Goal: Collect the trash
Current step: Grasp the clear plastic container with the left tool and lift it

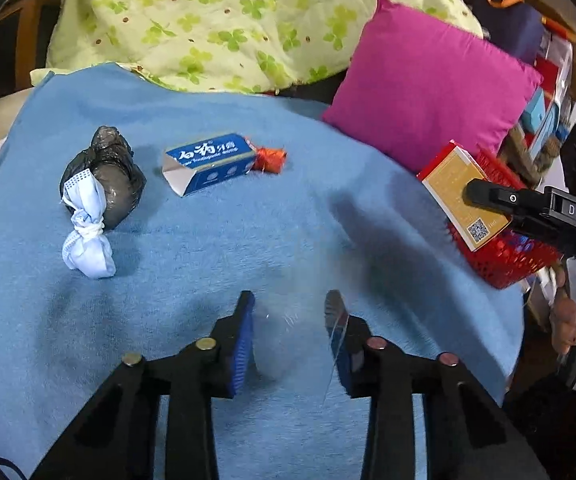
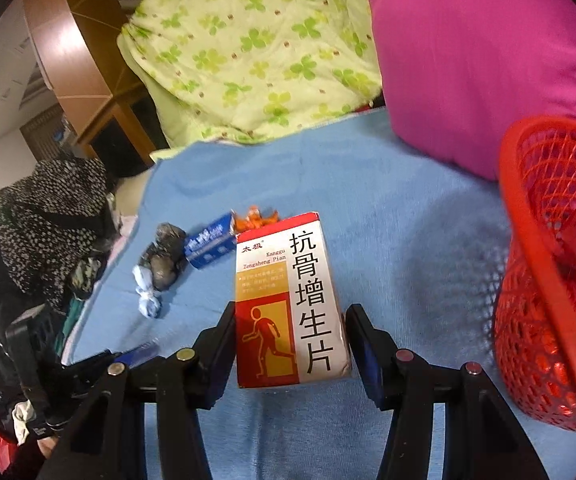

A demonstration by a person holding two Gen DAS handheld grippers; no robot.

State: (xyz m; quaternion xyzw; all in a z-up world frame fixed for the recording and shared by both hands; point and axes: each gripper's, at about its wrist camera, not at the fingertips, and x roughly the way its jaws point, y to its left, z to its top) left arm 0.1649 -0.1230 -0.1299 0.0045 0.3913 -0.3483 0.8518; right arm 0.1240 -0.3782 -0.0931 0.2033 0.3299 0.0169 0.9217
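My left gripper (image 1: 292, 332) sits low over the blue blanket (image 1: 247, 232), its blue pads closed against a hazy piece of clear plastic (image 1: 304, 332). My right gripper (image 2: 291, 314) is shut on a red, white and gold medicine box (image 2: 292, 300), held upright above the blanket. In the left wrist view that box (image 1: 458, 196) hangs over the red mesh basket (image 1: 504, 260). On the blanket's left lie a balled black bag (image 1: 115, 176), a knotted blue face mask (image 1: 87, 240), an open blue toothpaste box (image 1: 207, 164) and an orange wrapper (image 1: 269, 160).
A pink pillow (image 1: 428, 80) and a green clover quilt (image 1: 227, 20) bound the blanket at the back. The red basket (image 2: 548, 280) stands at the right edge with wrappers inside. A person's hand (image 1: 568, 320) grips the right tool. Dark clothing (image 2: 39, 220) is piled at the left.
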